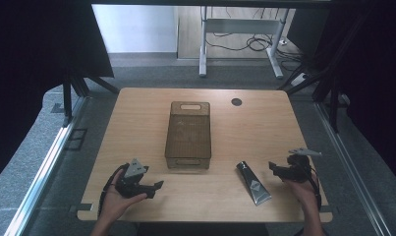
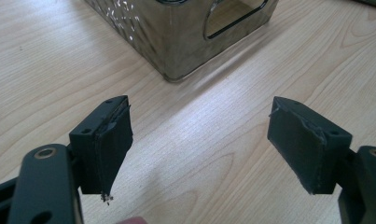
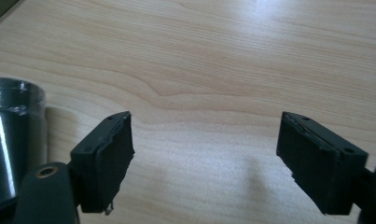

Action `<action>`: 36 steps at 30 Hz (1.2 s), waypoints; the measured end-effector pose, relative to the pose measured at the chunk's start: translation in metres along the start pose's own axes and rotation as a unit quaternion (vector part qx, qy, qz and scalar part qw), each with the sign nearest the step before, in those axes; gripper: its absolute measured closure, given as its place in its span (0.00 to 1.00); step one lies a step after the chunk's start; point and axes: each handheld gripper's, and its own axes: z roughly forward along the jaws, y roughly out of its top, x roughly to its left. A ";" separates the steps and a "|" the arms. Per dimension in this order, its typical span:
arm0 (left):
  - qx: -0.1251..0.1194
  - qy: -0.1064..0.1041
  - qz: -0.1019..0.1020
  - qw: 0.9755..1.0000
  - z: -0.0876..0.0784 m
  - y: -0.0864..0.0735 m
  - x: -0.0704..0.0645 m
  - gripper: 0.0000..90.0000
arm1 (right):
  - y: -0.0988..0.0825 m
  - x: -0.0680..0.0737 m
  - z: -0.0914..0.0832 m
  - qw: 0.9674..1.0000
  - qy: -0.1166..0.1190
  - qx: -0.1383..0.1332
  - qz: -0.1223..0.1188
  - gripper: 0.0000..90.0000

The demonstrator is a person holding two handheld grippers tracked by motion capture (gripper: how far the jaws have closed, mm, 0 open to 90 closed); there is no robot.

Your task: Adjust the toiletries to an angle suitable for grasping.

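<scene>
A dark see-through bin (image 1: 188, 135) with handle slots stands in the middle of the wooden table (image 1: 136, 118). Its near corner (image 2: 185, 37) is ahead of my left gripper (image 2: 199, 140), whose jaws stand wide apart over bare wood. In the high view my left gripper (image 1: 156, 188) rests at the front left, just short of the bin. A dark grey tube (image 1: 253, 183) lies flat at the front right, cap towards the far side. My right gripper (image 1: 273, 167) is open beside the tube, and the tube's cap (image 3: 10, 140) shows left of my right gripper (image 3: 204, 158).
A round black grommet (image 1: 236, 102) sits at the table's far right. Beyond the table stand a white desk frame (image 1: 240, 39) with loose cables on the floor and dark curtains at both sides. Bare wood stretches to the left and right of the bin.
</scene>
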 end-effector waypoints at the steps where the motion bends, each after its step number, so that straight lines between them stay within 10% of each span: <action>1: -0.001 -0.003 0.000 1.000 0.000 0.000 0.000 0.25 | 0.001 0.001 -0.002 1.000 -0.004 0.000 -0.002 0.24; 36: 0.018 -0.018 -0.006 1.000 0.005 -0.002 -0.001 0.24 | 0.010 0.032 -0.035 0.993 0.090 0.003 -0.074 0.97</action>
